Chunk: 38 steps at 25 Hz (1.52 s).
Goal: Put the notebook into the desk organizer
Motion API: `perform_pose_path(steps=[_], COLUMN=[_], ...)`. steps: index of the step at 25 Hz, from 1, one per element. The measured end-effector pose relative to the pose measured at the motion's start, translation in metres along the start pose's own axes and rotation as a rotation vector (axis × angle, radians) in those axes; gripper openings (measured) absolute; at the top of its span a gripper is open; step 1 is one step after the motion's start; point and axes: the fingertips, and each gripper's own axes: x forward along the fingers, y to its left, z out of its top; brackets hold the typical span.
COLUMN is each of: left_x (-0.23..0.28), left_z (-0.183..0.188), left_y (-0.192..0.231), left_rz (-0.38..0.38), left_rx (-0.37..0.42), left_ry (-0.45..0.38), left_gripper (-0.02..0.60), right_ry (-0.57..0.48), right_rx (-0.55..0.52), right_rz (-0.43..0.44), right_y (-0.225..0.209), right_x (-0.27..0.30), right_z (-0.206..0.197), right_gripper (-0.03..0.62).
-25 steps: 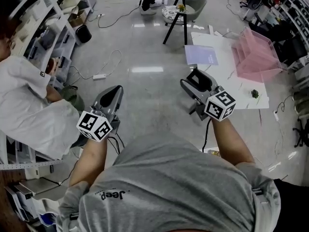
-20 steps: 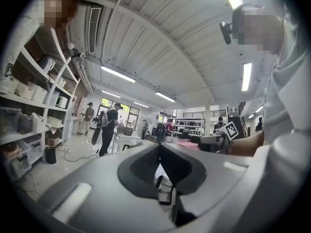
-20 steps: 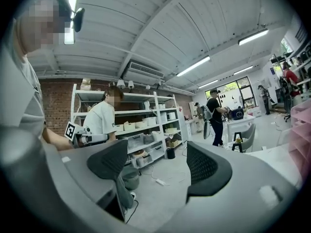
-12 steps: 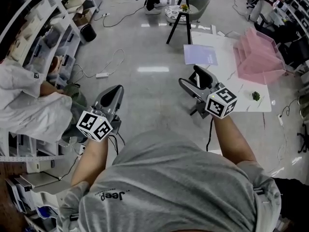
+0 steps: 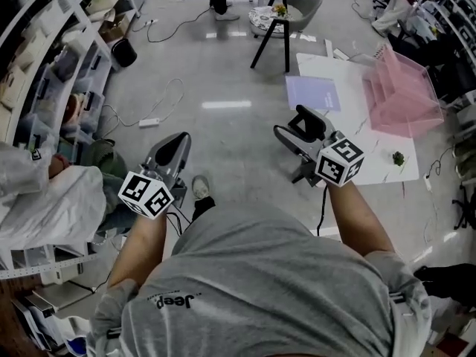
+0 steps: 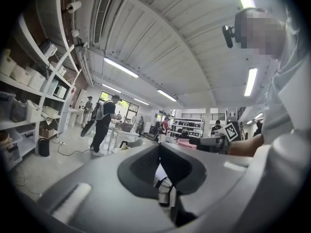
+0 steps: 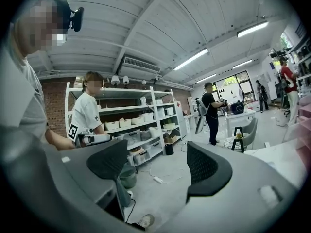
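The lavender notebook (image 5: pixel 312 93) lies flat on the white table (image 5: pixel 372 143), at its far left part. The pink desk organizer (image 5: pixel 402 88) stands to its right on the same table. My right gripper (image 5: pixel 290 121) (image 7: pixel 158 161) hangs over the floor just short of the table's left edge and points level. It is open with nothing between its fingers, and its jaws have just been opening. My left gripper (image 5: pixel 177 143) (image 6: pixel 159 164) is held over the floor far to the left, shut and empty.
A small green thing (image 5: pixel 398 157) sits near the table's front edge. A black stool (image 5: pixel 271 28) and a chair stand beyond the table. Shelving (image 5: pixel 52 58) lines the left, with a seated person in white (image 5: pixel 44 207). Cables cross the floor.
The wearer has stepped forward: a shoe now shows on the floor by the left gripper, and the seated person has slid left and down. Both grippers keep their pose.
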Motion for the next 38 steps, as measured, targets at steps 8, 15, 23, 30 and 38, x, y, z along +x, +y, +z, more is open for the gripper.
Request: perform_pose_path(steps=[8,15,23,30,38], left_x=[0.091,0.148,0.22,0.331,0.432], left_z=[0.026,0.066,0.063,0.071,0.091], left_y=[0.153,0.259,0.344,0.387,0.415], left_rz=[-0.156,-0.26,-0.243,-0.154,-0.123], left_rx=[-0.018,0.0,-0.029,-0.005,0.01], left_ry=[0.009,0.045,0.077,0.074,0.089], left_gripper=[0.058,0.058,0.058,0.058,0.058], right_ry=[0.004,-0.013,-0.016,-0.027,0.002], right_rx=[0.012,0.038,0.076,0.104,0.108], right_rz=[-0.124,-0.193,-0.203,-0.122,-0.001], right_y=[-0.046,-0.076,-0.157,-0.285,-0.377], right_x=[0.148,0.268,0.344,0.394,0.471], right_z=[0.014,0.041,0.052,0.071,0.102], right_gripper=[0.36,0.36,0.36,0.36,0.36])
